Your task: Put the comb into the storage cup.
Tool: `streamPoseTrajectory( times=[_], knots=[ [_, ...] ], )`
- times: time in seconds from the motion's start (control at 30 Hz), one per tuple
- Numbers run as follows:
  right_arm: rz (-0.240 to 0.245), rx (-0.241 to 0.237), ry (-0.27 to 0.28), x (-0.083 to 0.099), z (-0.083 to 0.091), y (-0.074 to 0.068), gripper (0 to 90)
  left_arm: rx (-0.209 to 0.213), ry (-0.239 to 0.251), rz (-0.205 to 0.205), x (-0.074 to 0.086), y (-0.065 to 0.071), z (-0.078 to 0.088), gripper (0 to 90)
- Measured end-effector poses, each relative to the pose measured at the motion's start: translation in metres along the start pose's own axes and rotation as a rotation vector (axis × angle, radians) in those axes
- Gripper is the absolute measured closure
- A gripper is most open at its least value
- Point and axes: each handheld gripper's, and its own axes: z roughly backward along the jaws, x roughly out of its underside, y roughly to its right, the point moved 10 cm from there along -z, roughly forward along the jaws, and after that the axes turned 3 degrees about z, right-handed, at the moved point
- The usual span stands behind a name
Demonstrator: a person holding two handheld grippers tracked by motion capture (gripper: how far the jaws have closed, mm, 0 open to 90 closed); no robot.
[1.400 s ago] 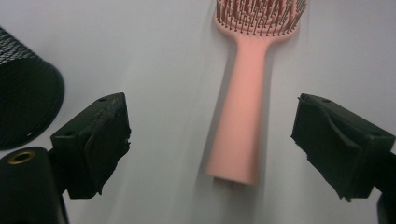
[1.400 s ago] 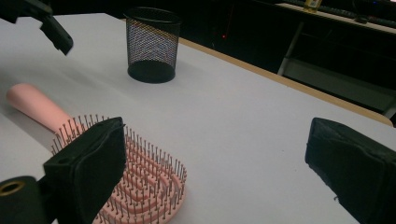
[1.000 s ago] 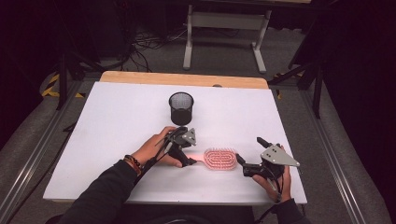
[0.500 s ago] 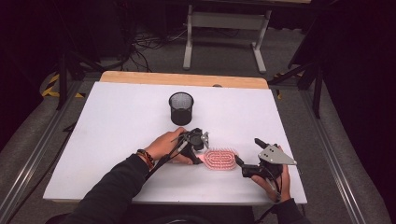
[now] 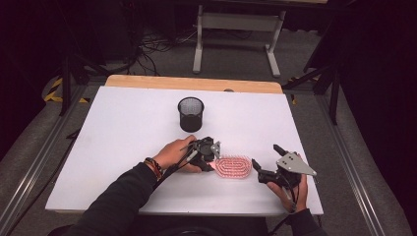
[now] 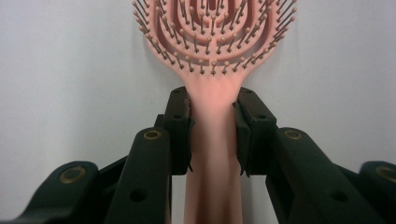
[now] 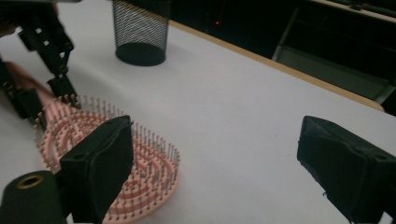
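Left hand-held gripper (image 6: 211, 135) clamps the pink hairbrush (image 6: 215, 46) handle; right hand-held gripper (image 7: 215, 163) gapes empty just beside it.

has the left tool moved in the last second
Yes. The left tool slid right and nearer the person, away from the mesh cup, onto the brush handle.

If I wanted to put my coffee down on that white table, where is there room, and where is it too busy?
The bare white table is free all along its left side and far edge, either side of the black wire-mesh cup, and at the far right. It is crowded at the near middle: the left claw grips the pink plastic hairbrush by its handle, with the open right claw just beside it.
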Motion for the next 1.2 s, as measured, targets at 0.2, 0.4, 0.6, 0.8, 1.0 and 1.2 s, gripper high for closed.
streamPoseTrajectory(
  times=[0.2,0.4,0.6,0.8,1.0,1.2],
  knots=[
    [-0.063,0.054,0.01,0.003,0.004,0.016,12.0,-0.069,0.061,-0.012,0.003,-0.002,0.003,69.5],
    [-0.055,0.054,0.016,0.002,0.003,0.015,11.7,-0.178,0.179,0.003,0.004,-0.008,0.02,69.5],
    [-0.054,0.053,0.013,0.002,0.003,0.015,11.5,-0.3,0.33,0.039,0.002,-0.019,0.04,69.5],
    [-0.074,-0.026,0.035,0.0,0.0,0.005,10.6,-0.4,0.468,0.064,0.003,-0.025,0.062,69.5],
    [-0.071,-0.066,0.055,-0.009,-0.006,-0.009,9.5,-0.461,0.559,0.105,0.013,-0.026,0.076,69.5],
    [-0.034,-0.141,0.074,-0.027,-0.017,-0.037,6.7,-0.508,0.605,0.148,0.028,-0.028,0.086,69.5]
  ],
)
